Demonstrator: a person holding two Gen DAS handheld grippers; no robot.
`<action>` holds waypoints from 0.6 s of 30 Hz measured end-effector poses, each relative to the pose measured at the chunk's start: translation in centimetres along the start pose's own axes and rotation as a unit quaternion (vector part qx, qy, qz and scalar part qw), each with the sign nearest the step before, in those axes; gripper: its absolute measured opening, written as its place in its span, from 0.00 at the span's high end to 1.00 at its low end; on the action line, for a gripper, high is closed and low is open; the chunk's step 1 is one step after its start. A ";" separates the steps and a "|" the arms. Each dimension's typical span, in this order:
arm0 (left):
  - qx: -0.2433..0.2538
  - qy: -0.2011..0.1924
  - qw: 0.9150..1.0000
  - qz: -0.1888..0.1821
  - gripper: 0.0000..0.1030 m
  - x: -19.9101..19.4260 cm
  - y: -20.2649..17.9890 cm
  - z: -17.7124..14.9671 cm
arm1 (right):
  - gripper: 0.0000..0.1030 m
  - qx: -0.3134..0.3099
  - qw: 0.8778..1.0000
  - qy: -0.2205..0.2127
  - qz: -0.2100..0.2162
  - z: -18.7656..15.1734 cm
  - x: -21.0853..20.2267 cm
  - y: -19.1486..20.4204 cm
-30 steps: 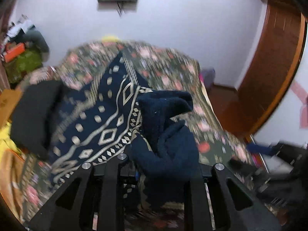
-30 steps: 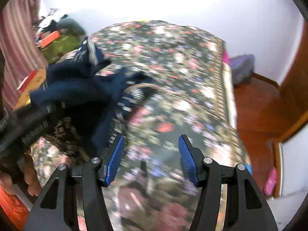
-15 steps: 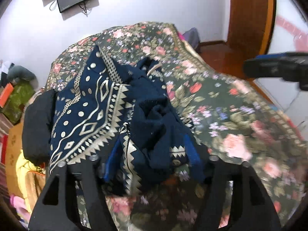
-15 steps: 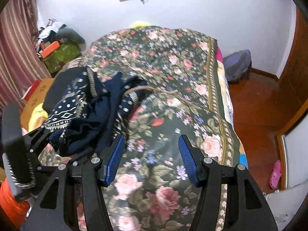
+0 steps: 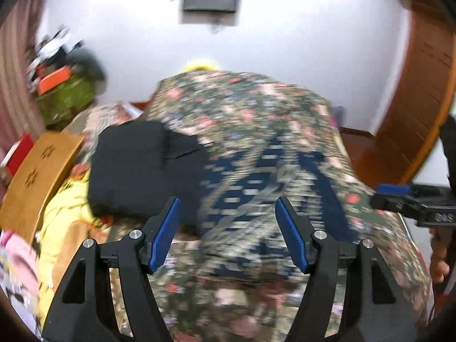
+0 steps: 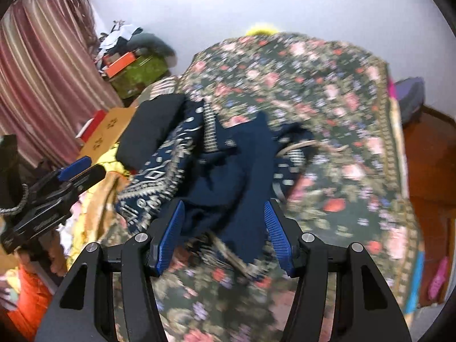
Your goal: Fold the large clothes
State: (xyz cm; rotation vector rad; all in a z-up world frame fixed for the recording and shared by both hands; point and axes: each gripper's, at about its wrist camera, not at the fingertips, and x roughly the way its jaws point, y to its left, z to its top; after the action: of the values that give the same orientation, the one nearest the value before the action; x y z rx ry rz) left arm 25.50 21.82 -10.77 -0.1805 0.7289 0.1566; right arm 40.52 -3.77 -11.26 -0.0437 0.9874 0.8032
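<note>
A navy garment with a cream geometric pattern (image 6: 205, 171) lies crumpled on the floral bedspread (image 6: 327, 91). It shows blurred in the left wrist view (image 5: 256, 188). My left gripper (image 5: 228, 230) is open and empty, above the bed's near edge, just short of the garment. It also shows in the right wrist view (image 6: 74, 171) at the left. My right gripper (image 6: 223, 233) is open, its blue pads either side of the garment's near navy fold, not closed on it. It shows in the left wrist view (image 5: 399, 196) at the right.
A folded black garment (image 5: 134, 168) lies on the bed's left side next to the navy one. Yellow cloth (image 5: 62, 216) and a wooden board (image 5: 37, 176) are at the left. Boxes (image 6: 134, 68) stand by the curtain. Wooden floor (image 6: 427, 156) is at the right.
My left gripper has let go of the navy garment, which dropped onto the bed, and has opened and pulled back. My right gripper has moved left to the garment's near fold.
</note>
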 end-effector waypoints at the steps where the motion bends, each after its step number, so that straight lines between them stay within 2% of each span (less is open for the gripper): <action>1: -0.011 0.011 1.000 0.003 0.35 1.0 0.9 0.0 | 0.47 0.006 1.000 0.001 0.003 0.1 0.5 0.1; 3: -0.026 0.039 0.999 0.002 0.35 3.1 2.2 -0.7 | 0.47 0.038 0.999 0.005 0.009 0.8 2.3 -0.1; 6: -0.023 0.070 0.997 0.001 0.35 5.6 2.5 -2.2 | 0.47 0.078 0.996 0.025 0.035 1.6 4.6 -0.7; 8: -0.026 0.057 0.998 0.001 0.34 5.9 2.4 -2.9 | 0.47 0.084 0.995 0.040 0.046 1.8 5.6 -0.6; 14: -0.038 0.044 0.998 -0.017 0.34 6.4 2.4 -3.4 | 0.46 0.039 0.997 0.068 0.016 0.8 8.4 1.3; 16: -0.044 0.045 0.998 -0.025 0.34 6.7 2.6 -3.4 | 0.36 0.016 0.997 0.076 0.004 0.6 9.2 2.1; 18: -0.049 0.045 0.997 -0.028 0.34 6.7 2.6 -3.4 | 0.34 0.007 0.996 0.086 -0.013 0.6 10.1 2.5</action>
State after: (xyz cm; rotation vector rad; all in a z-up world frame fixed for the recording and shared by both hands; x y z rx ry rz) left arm 27.72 24.17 -18.09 -0.3025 0.8064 0.1309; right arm 42.37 4.20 -17.78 -0.1137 1.1525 0.7775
